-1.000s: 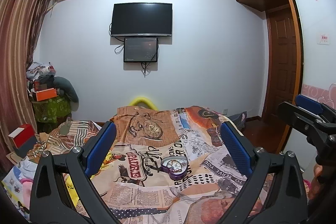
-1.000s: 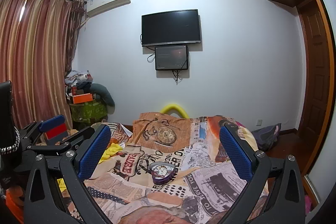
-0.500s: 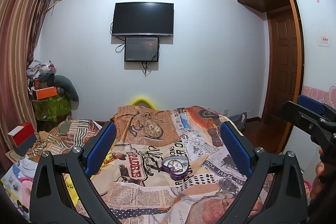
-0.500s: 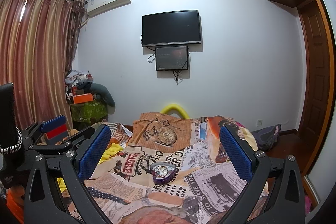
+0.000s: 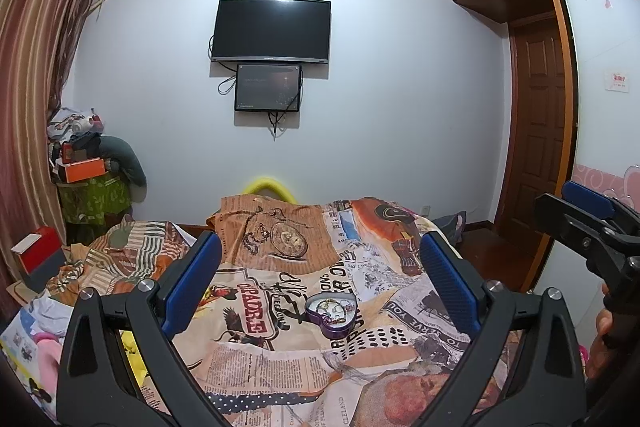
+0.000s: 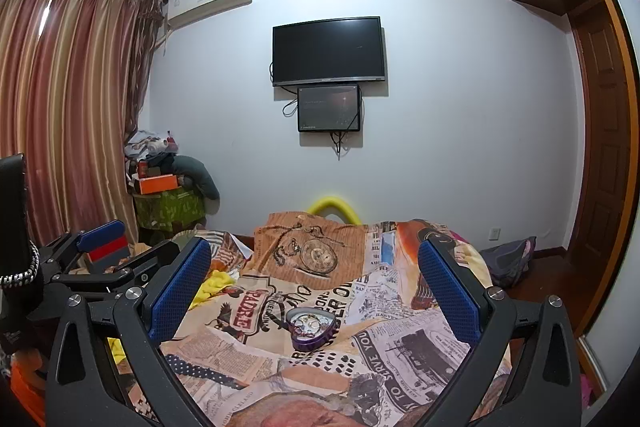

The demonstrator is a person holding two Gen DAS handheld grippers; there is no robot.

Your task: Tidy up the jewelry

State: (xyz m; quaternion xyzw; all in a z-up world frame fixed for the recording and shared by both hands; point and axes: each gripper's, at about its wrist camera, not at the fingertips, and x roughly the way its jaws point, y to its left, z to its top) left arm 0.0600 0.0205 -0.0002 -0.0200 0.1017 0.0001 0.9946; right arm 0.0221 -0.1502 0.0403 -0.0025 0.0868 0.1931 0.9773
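Observation:
A purple heart-shaped tin (image 5: 331, 314) holding tangled jewelry lies open on the printed bedspread (image 5: 280, 359). It also shows in the right wrist view (image 6: 311, 327). My left gripper (image 5: 320, 283) is open and empty, held above the bed with the tin ahead between its blue pads. My right gripper (image 6: 314, 285) is open and empty too, likewise short of the tin. The right gripper shows at the right edge of the left wrist view (image 5: 592, 227). The left gripper shows at the left in the right wrist view (image 6: 100, 259).
A wall with a TV (image 5: 272, 31) and a smaller screen stands behind the bed. Piled clothes and boxes (image 5: 84, 163) sit at the left by the curtain (image 6: 68, 115). A wooden door (image 5: 540, 131) and wardrobe are at the right. Loose clothes lie on the bed's left side (image 5: 120, 259).
Both grippers have shifted only slightly; the view barely drifts. The tin stays in place and both jaws stay open.

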